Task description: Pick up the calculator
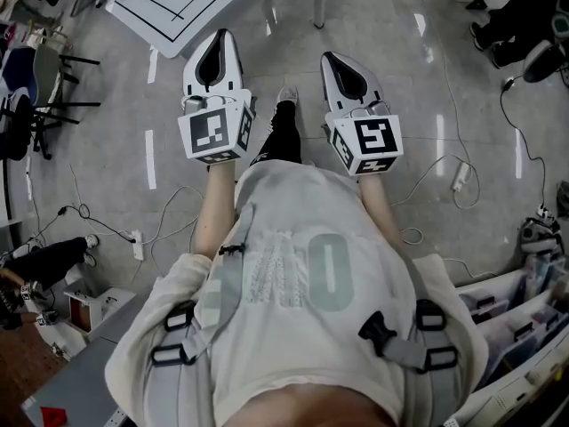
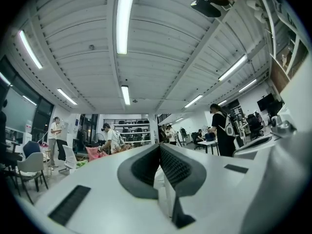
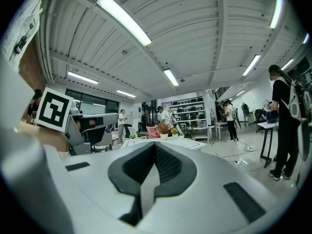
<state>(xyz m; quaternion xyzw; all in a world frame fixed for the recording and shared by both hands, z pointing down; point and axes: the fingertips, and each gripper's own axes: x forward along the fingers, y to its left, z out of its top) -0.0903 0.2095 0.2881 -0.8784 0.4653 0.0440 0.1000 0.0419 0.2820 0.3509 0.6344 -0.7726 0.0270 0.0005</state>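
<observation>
No calculator shows in any view. In the head view I hold both grippers out level over the floor, ahead of my body. The left gripper (image 1: 219,39) has its jaws pressed together with nothing between them; its own view has the closed tips (image 2: 159,146) aimed slightly upward at the room. The right gripper (image 1: 334,59) is shut and empty as well, and its closed tips (image 3: 155,146) point across the room. A white table with black lines (image 1: 182,7) stands just beyond the left gripper. The left gripper's marker cube (image 3: 52,109) appears at the left of the right gripper view.
Cables and a power strip (image 1: 460,177) lie on the grey floor. Chairs (image 1: 40,105) stand at the left, storage bins (image 1: 524,314) at the lower right. A person in black (image 3: 285,123) stands to the right; others stand by shelves (image 2: 109,138) far off. Flowers (image 3: 163,128) sit on the table.
</observation>
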